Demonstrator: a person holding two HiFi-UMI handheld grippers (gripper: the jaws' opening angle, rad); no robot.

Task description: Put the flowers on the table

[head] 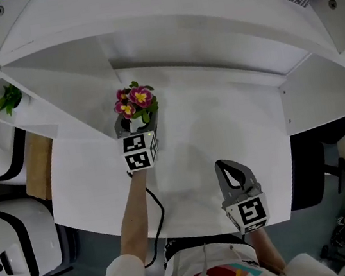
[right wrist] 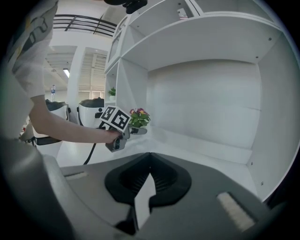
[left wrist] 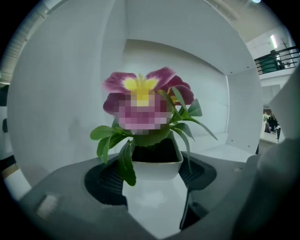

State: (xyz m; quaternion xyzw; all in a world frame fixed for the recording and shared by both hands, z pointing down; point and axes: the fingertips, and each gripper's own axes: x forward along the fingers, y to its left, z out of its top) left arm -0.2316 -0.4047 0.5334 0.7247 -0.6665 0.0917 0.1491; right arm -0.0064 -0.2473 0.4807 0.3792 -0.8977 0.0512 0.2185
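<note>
holding the flowers (head: 135, 101) in their small white pot (left wrist: 156, 174) is the left gripper (head: 138, 125). its jaws stand wide, one on each side of the pot, and they press on it. the pink and yellow flowers and the green leaves stick up above the jaws.

the pot is over the white desk (head: 222, 126), near the back, under the big white shelf (head: 142, 28). from the right gripper view it looks low and close to the desk top. i cannot tell if the bottom of the pot touches the desk.

the right gripper (head: 222, 165) is well apart from the flowers, over the front of the desk. its jaws are pulled together at the tips and there is nothing in them. only a thin strip of white desk shows between them.

a small green plant (head: 9, 98) sits on a side shelf at the left. it is not being touched.

i think the job is almost done. the flowers are in the right place. what is left is to rest the pot flat on the desk, let the jaws go wide off it, and pull the left gripper back without tipping the pot.
</note>
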